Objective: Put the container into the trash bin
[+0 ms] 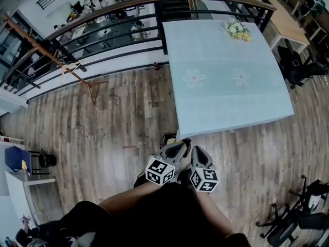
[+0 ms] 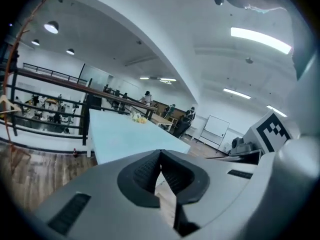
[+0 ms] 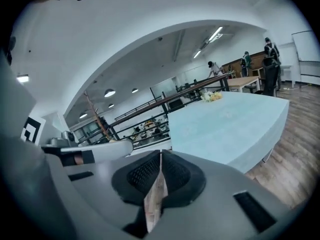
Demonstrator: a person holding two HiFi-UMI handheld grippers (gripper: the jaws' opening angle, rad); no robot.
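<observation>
Wood-plank floor (image 1: pixel 103 122) on a mezzanine, edged on the far side by a black railing (image 1: pixel 103 22). Left tongs (image 2: pixel 160 156) clenched, tips together, nothing gripped. Right tongs (image 3: pixel 160 159) likewise clenched and empty. Both side by side, close in front of the person (image 1: pixel 169 215). Just beyond the tips, a dark object (image 1: pixel 165 137) on the floor, mostly hidden, not identifiable. Farther out, a tabletop (image 1: pixel 226 86) under a pale blue cloth, with a bouquet (image 1: pixel 237 30) near its far right corner. Container not made out in any view.
</observation>
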